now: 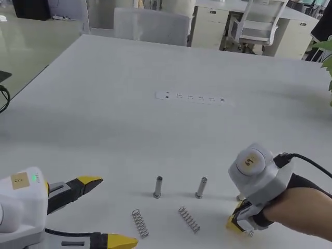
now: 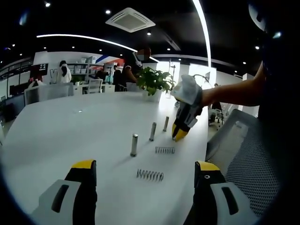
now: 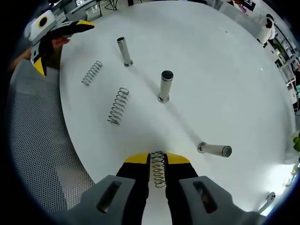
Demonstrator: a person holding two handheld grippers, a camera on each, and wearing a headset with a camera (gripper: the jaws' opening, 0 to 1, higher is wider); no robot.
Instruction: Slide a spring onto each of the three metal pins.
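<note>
I logged: R gripper (image 3: 158, 160), bottom centre of own view, jaws near-closed, pinched spring (image 3: 159, 171). L gripper (image 2: 145, 165): jaws wide, held nothing. Pins x3 (image 3: 165, 86) mid-frame on table (image 3: 211, 56); loose springs x2 (image 3: 118, 105) upper left.

A white counter (image 1: 104, 104) carries a flush socket strip (image 1: 191, 97), with a grey chair (image 1: 150, 26) and a leafy plant (image 2: 152, 80) at its edges.

Bright, even light from ceiling strips (image 2: 202, 28); faint soft shadows on white worktop (image 1: 129, 119); fisheye-bent edges, slightly soft
</note>
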